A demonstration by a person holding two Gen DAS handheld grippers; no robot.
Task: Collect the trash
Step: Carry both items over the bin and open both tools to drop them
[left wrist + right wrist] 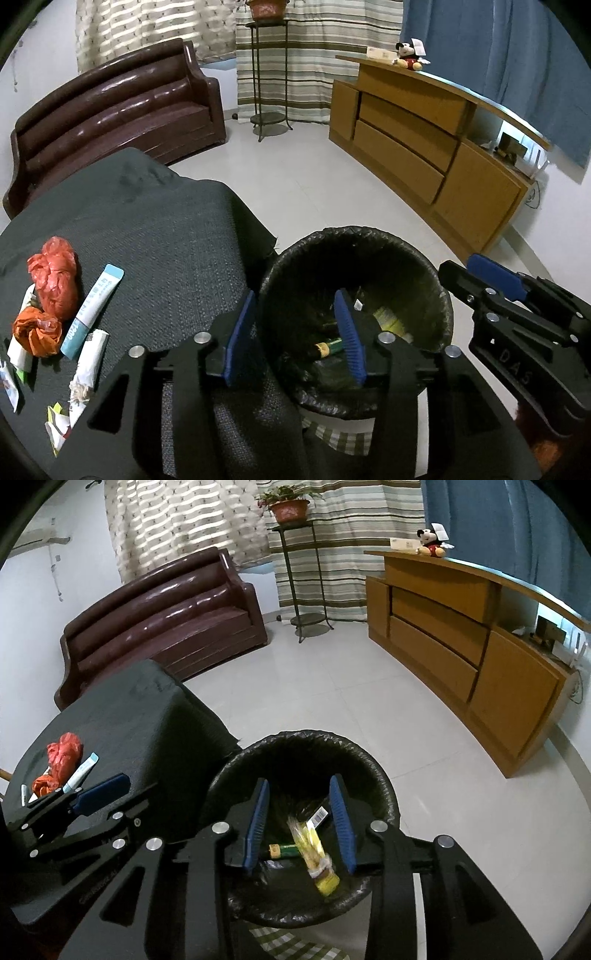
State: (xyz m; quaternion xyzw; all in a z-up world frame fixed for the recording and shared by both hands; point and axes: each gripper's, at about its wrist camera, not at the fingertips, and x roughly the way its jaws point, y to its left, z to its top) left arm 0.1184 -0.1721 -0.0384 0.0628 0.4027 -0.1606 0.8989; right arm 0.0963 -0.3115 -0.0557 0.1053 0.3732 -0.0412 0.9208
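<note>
A bin lined with a black bag (354,236) (306,738) stands on the floor beside a dark cloth-covered table (147,229) (122,716). Inside lie a yellow wrapper (314,853) and a green-and-yellow tube (284,849) (328,347). My left gripper (295,336) is open and empty over the bin's near left rim. My right gripper (301,823) is open and empty above the bin; it also shows at the right of the left wrist view (491,280). On the table lie red plastic bags (55,280) (61,757), a blue-white tube (92,310) and several crumpled wrappers (85,373).
A brown leather sofa (122,107) (166,620) stands behind the table. A metal plant stand (269,74) (303,576) holds a potted plant by the curtains. A wooden cabinet (424,147) (461,646) with a Mickey toy (408,55) runs along the right. The floor is pale tile (314,192).
</note>
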